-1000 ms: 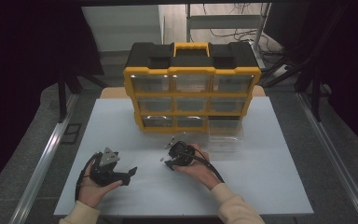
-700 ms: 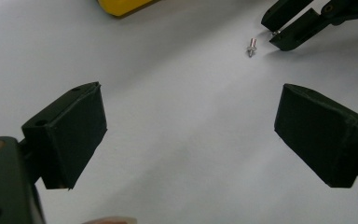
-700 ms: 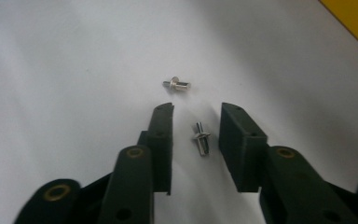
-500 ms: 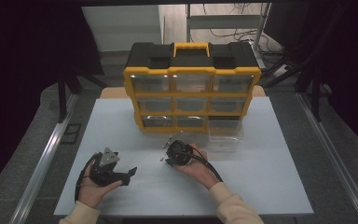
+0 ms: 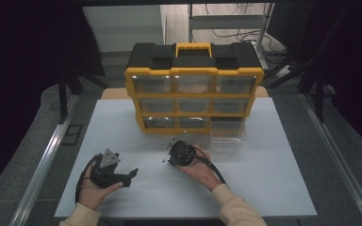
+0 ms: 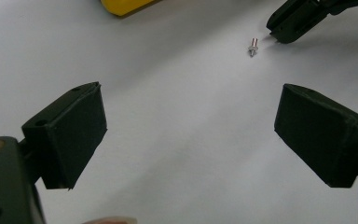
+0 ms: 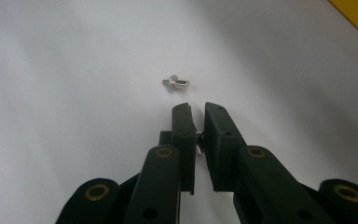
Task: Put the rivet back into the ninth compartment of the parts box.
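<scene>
Here a small metal pin [image 7: 199, 143] sits pinched between the jaws of the right gripper [image 7: 196, 114], which have just been closing; they now stand nearly together with only a thin slit left, and the pin shows as a short silvery bit in that slit, a little back from the tips. Just ahead of the tips a second metal pin [image 7: 176, 83] lies loose on the white table [image 7: 65, 70], on its side, near the gripper but not touching it. In the left gripper view the same loose pin [image 6: 252, 46] lies just beside the dark tips of the right gripper [image 6: 279, 32].

In the high view the right gripper [image 5: 172, 153] is held in the person's right hand [image 5: 199, 165] near the middle of the table, pointing towards the left side of that view, with its cable trailing back over the hand.

The left gripper [image 6: 189, 130] has its jaws spread wide with nothing but bare table between them. From above, the left gripper [image 5: 131, 174] rests low in the left hand [image 5: 94, 190] near the front edge, well apart from the right one.

Behind both, at the far side of the table, stands a yellow and black drawer organiser [image 5: 194, 87] with clear drawers, and a clear drawer [image 5: 226, 136] lies on the table in front of its right-hand end.
</scene>
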